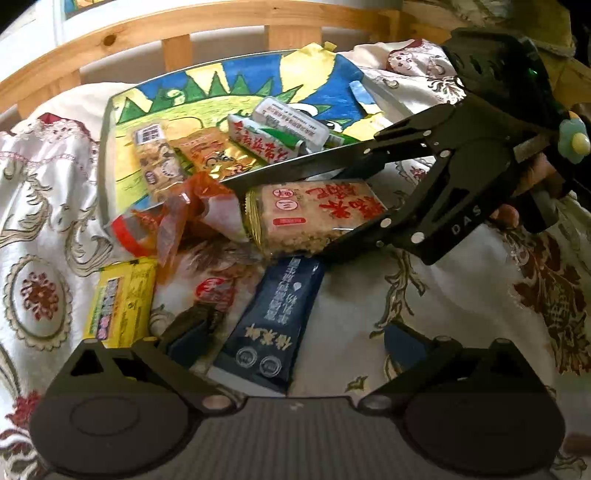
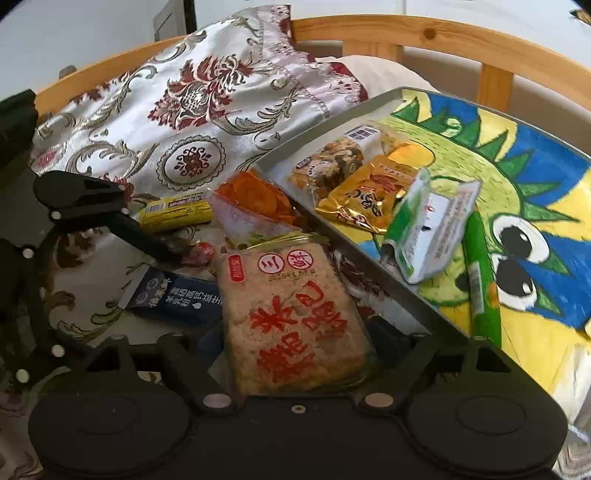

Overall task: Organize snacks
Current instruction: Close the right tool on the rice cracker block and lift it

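Observation:
A clear rice cracker pack [image 2: 291, 317] with red characters lies beside the tray, its far end against the rim. My right gripper [image 2: 295, 332] is shut on it, one finger along each long side; the left wrist view shows that gripper [image 1: 277, 216] reaching in from the right. My left gripper [image 1: 295, 328] stands open low over a dark blue sachet [image 1: 269, 317], which lies on the cloth between its fingers, untouched. The metal tray [image 1: 105, 147], lined with a dinosaur drawing, holds a nut pack [image 1: 155, 162], a gold pack [image 1: 210, 151] and green-and-white packs [image 1: 266, 142].
On the patterned cloth [image 1: 44, 206] outside the tray lie an orange chip bag [image 1: 184, 214], a yellow pack [image 1: 122, 299] and a clear pack with a red logo [image 1: 210, 284]. A wooden slatted rail [image 1: 177, 33] runs behind. A hand [image 1: 535, 173] holds the right gripper.

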The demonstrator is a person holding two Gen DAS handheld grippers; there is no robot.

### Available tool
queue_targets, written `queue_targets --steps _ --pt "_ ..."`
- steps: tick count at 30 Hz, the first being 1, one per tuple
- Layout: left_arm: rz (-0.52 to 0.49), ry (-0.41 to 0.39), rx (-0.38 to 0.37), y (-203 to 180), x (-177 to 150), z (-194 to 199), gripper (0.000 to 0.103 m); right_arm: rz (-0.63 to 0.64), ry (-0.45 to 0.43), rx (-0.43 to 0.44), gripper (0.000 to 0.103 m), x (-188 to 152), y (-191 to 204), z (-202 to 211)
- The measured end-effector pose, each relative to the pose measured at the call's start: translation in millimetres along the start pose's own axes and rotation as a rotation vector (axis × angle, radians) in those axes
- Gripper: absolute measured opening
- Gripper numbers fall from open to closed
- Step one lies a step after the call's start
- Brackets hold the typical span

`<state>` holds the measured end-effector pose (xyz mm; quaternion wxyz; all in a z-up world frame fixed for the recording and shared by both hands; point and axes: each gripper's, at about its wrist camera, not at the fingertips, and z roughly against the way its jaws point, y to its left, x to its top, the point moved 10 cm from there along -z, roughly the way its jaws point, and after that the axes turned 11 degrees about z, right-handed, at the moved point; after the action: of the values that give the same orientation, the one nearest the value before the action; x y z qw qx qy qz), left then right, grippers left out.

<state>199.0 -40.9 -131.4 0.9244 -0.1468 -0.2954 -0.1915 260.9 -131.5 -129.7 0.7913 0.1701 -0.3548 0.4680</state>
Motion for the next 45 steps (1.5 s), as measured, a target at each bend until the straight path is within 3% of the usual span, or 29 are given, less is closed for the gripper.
queue_targets --steps 9,16,20,24,33,39,45 --pt "-0.014 0.015 -0.035 -4 12 -11 0.103 -0.05 0.03 -0.107 0.08 -19 2 36" --pt "-0.018 0.035 0.0 -7 16 -21 0.102 -0.212 0.055 -0.258 0.08 -48 2 70" --pt "-0.022 0.054 -0.05 -14 13 -19 0.097 -0.322 0.022 -0.297 0.08 -58 8 85" --pt "-0.008 0.091 -0.099 -23 7 -18 0.082 -0.286 0.023 -0.308 0.08 -54 21 91" --pt "0.065 0.085 -0.078 -19 17 -21 0.081 -0.212 0.025 -0.323 0.08 -55 35 94" --pt "0.083 0.091 -0.062 -17 26 -32 0.084 -0.087 0.037 -0.32 0.085 -55 42 88" --pt "0.093 0.096 -0.042 -18 29 -38 0.085 -0.083 0.027 -0.286 0.088 -58 36 78"
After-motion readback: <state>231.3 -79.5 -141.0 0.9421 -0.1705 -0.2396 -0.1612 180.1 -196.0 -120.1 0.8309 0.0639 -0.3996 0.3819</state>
